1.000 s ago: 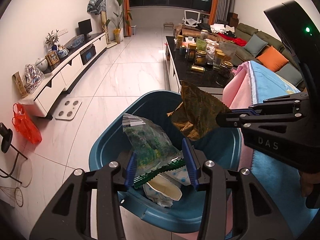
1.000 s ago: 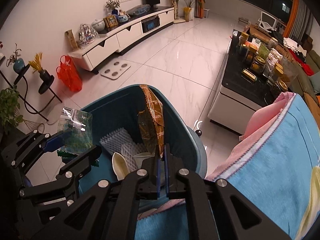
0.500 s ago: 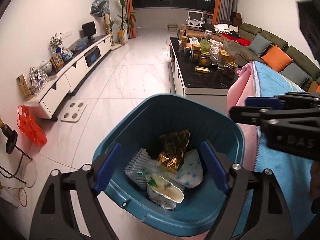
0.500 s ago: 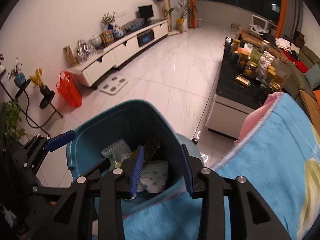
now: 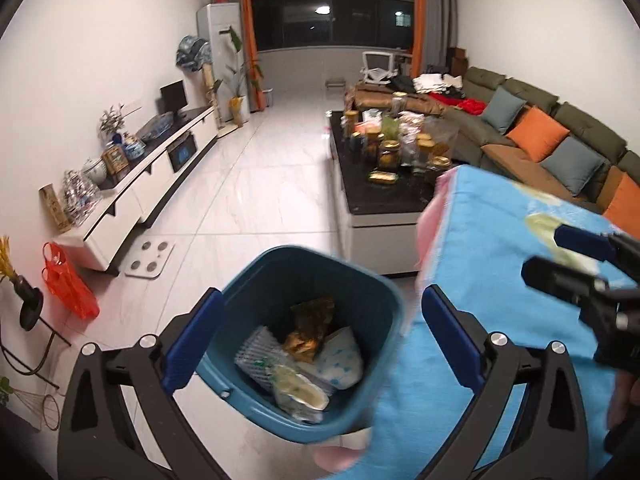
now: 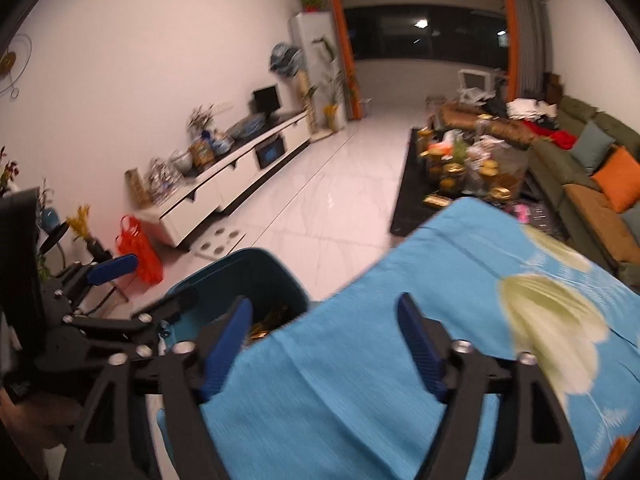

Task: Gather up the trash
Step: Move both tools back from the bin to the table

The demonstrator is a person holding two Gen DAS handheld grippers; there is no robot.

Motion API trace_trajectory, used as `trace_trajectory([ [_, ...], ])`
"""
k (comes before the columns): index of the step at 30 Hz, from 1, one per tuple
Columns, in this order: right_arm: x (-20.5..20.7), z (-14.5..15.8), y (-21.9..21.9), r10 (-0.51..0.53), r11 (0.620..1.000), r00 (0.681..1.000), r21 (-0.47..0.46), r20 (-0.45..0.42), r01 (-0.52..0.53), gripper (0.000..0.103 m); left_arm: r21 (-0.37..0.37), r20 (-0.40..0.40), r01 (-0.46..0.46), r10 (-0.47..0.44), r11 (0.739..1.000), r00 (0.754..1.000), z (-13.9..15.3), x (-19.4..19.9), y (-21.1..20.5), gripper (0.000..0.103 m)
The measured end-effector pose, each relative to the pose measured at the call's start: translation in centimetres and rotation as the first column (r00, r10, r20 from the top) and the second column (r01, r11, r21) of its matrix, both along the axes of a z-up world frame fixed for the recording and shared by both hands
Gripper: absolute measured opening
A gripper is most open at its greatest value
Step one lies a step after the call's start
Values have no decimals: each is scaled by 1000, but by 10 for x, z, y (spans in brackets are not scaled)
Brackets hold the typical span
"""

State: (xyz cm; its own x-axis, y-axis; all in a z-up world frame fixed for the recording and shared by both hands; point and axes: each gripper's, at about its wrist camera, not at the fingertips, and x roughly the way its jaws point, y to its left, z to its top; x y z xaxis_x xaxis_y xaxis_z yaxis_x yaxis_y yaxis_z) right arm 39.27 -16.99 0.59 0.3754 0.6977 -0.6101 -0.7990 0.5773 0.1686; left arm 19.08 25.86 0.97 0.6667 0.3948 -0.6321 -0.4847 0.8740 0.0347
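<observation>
A teal trash bin (image 5: 362,280) stands on the white floor beside a table draped in blue cloth (image 5: 500,240). Inside lie a brown wrapper (image 5: 310,326), a clear green packet (image 5: 298,388), a white foam net (image 5: 256,356) and a dotted white wrapper (image 5: 340,358). My left gripper (image 5: 320,340) hovers above the bin, its jaws opening wide with nothing between them. My right gripper (image 6: 324,346) hangs over the cloth's near edge (image 6: 360,380), jaws opening and empty. The bin (image 6: 256,266) sits to its left, and the left gripper (image 6: 140,288) shows at the left edge.
A black coffee table (image 5: 384,196) crowded with jars stands beyond the bin. A white TV cabinet (image 5: 132,200) runs along the left wall, with a red bag (image 5: 70,286) and a floor scale (image 5: 150,258) near it. A green sofa (image 5: 560,140) lines the right.
Both grippers let go: the green packet and the brown wrapper dropped into the bin. Both jaws spread wide, and both hands rose and drew back, the right one swinging over the blue cloth.
</observation>
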Motion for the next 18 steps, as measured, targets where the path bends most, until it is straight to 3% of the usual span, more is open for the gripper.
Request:
trace_trajectory([
  [3, -3, 3, -29, -43, 999, 999, 31, 9, 43, 88, 9, 11, 35, -35, 999, 999, 14, 0, -28, 97],
  [8, -9, -2, -73, -114, 993, 993, 41, 29, 113, 95, 10, 14, 96, -96, 995, 995, 26, 4, -75, 97],
  [18, -27, -14, -163, -245, 968, 969, 73, 30, 242, 96, -11, -8, 197, -197, 980, 980, 24, 7, -153, 97],
])
